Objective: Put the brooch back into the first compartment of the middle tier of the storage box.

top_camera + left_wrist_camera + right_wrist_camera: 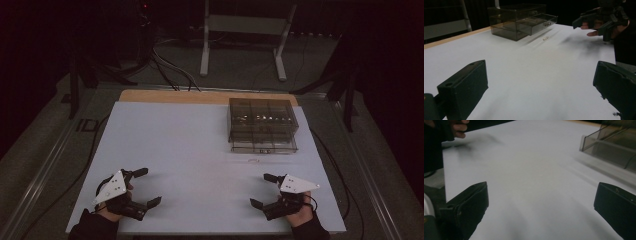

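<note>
Two grippers sit low at the near edge of my table [165, 145], well apart from each other, and both have their jaws spread wide with nothing between them. On the high view I see the left gripper [148, 187] at the near left corner and the right gripper [264, 189] at the near right, each held by a hand whose sleeve is cut off by the bottom of the frame. Toward the far right of the white surface stands a smoky, see-through drawer box [262, 125]; its lower drawer is pulled partly out toward me. Small pale items glint inside the upper part, but they are too dim and tiny for me to name. Just in front of the open drawer lies a small pale object [253, 161], alone on the table; the left gripper view shows it as a little oval ring shape [545, 38], yet I cannot tell what it is. The right gripper view catches only a corner of the drawer [609, 145], cropped by the frame and blurred. Beyond the table everything is dark, with a pale frame stand [245, 30] faintly visible.
</note>
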Available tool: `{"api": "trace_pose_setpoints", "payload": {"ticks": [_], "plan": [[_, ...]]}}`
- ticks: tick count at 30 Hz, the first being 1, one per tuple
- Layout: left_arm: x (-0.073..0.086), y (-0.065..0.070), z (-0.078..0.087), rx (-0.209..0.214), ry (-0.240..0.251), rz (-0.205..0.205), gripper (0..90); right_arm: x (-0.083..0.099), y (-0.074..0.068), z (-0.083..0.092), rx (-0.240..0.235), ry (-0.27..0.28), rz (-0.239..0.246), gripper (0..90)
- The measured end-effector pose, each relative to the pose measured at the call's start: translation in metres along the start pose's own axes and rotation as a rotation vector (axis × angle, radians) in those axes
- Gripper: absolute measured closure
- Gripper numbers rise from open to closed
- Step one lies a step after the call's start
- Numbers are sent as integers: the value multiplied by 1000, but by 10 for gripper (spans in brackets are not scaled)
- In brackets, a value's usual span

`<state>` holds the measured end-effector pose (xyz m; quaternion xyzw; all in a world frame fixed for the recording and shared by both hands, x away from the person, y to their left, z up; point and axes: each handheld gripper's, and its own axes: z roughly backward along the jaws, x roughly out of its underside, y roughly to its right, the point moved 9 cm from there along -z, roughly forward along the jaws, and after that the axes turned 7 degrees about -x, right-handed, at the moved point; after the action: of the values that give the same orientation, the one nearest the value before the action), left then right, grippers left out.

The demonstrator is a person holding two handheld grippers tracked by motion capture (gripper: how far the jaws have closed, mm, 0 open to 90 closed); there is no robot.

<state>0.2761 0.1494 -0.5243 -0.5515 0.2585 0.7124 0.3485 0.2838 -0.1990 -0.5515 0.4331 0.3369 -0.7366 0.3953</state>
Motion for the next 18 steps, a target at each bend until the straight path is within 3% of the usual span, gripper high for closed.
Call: {"api": "trace_pose_setpoints", "payload": {"ticks": [8, 18], "plan": [[0, 2, 1, 13, -2, -11, 3, 3, 1, 0, -41, -26, -39, 0], [0, 3, 2, 7, -2, -15, 3, -1, -5, -2, -27, -28, -6, 0]]}}
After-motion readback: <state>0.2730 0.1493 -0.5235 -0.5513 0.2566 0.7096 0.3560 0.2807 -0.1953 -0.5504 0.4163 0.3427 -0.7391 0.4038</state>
